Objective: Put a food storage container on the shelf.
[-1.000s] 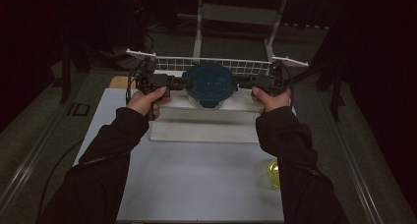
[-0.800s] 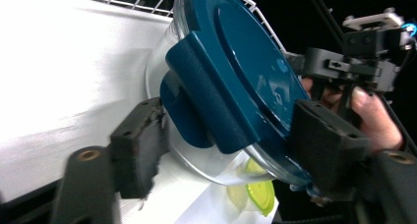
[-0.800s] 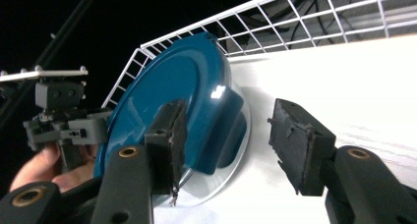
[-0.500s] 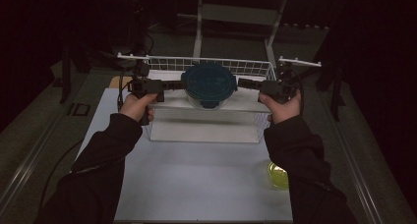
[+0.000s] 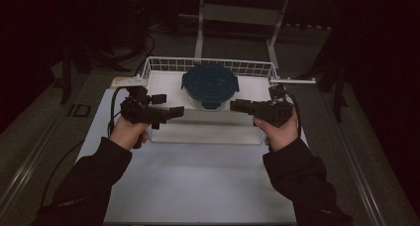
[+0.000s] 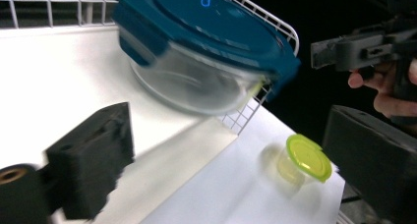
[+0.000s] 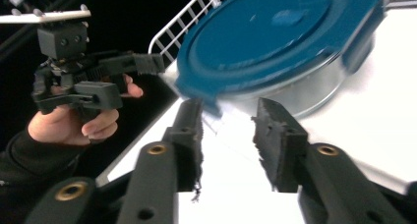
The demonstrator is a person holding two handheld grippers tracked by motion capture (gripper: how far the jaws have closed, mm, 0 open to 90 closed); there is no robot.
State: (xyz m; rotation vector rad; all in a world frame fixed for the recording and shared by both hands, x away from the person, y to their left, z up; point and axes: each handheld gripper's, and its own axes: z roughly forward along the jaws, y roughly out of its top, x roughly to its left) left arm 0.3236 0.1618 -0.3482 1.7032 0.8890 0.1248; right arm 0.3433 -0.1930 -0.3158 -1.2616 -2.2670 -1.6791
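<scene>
Left gripper (image 5: 171, 112): jaws apart, nothing held | right gripper (image 5: 237, 106): jaws apart, nothing held | lidded bowl (image 5: 210, 84): set at wire basket (image 5: 158, 65) far edge

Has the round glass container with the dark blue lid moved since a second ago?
No. The round glass container with the dark blue lid sits where it did against the white wire basket; both grippers backed off toward the person.

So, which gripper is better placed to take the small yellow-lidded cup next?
Probably the right gripper: the yellow-lidded cup stands outside the basket on its side, and its jaws are open.
</scene>
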